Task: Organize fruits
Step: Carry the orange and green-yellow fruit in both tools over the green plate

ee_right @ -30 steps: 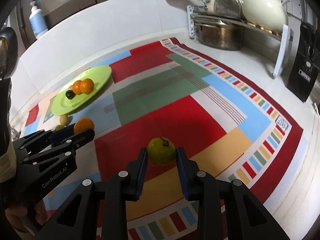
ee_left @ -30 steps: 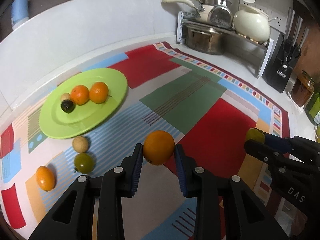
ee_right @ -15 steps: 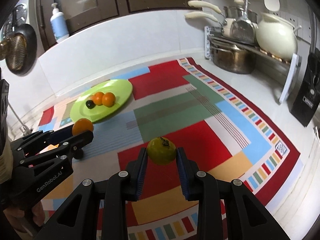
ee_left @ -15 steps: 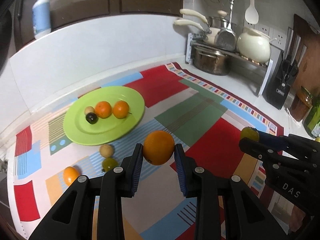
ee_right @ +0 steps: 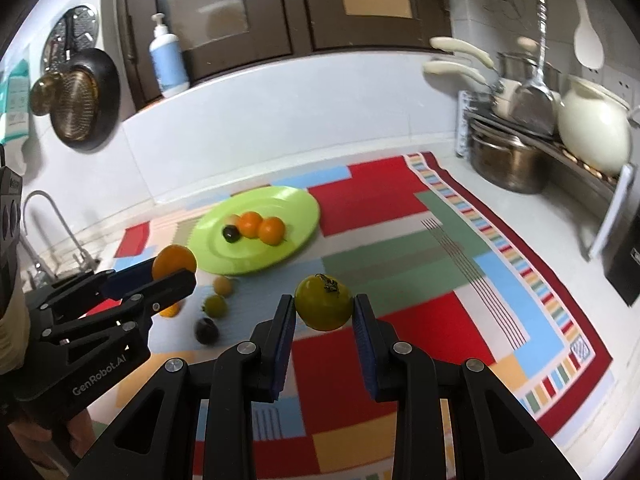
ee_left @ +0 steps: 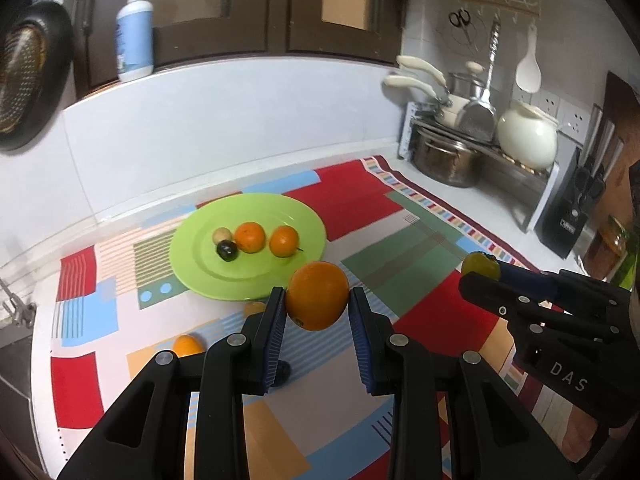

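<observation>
Step in hand, as I judge it: carry both fruits to the green plate (ee_left: 312, 220) and set them down. To do it well, bring each fruit in over the bare near part of the plate, clear of the four small fruits already clustered at its centre, lower until it rests, and only then release — a drop from height would set it rolling. One claw at a time seems safer; they sit close together.

Left claw (ee_left: 318, 308): clenched on the orange (ee_left: 317, 295), pads pressing both sides, fruit held aloft over the bench mat (ee_left: 404, 256), just before the plate's near rim.

Right claw (ee_right: 324, 310): clenched on the yellow-green fruit (ee_right: 323, 302), stem scar up — held above the mat, right of the plate.

Loose fruits remain on the mat beside the plate.
</observation>
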